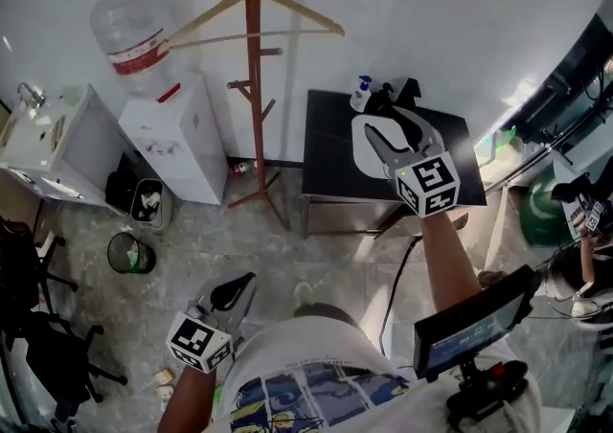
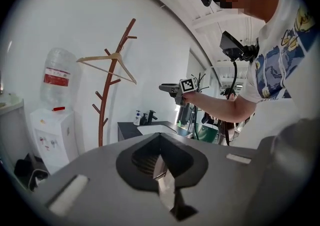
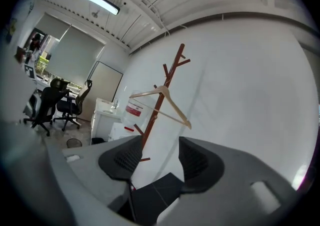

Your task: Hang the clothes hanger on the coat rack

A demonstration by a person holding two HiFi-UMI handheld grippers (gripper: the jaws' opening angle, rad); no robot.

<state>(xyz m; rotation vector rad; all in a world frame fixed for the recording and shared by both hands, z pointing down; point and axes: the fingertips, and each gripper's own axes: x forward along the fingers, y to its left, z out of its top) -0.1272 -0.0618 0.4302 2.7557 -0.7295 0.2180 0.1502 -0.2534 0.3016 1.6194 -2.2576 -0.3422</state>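
Observation:
The wooden clothes hanger (image 1: pixel 251 2) hangs by its hook near the top of the brown coat rack (image 1: pixel 255 105), against the white wall. In the right gripper view the hanger (image 3: pixel 162 101) and the rack (image 3: pixel 152 125) stand ahead and apart from the jaws. My right gripper (image 1: pixel 391 129) is open and empty, held above the black table to the right of the rack. It also shows in the left gripper view (image 2: pixel 167 88). Low by the person's body, my left gripper (image 1: pixel 235 289) has its pads (image 2: pixel 160 162) together with nothing between them.
A white water dispenser (image 1: pixel 177 139) with a bottle (image 1: pixel 139 29) stands left of the rack. Right of the rack, a black table (image 1: pixel 326 163) holds a white basin and a soap bottle (image 1: pixel 360 93). On the floor at left are a wastebasket (image 1: pixel 129 254) and office chairs (image 1: pixel 34 326).

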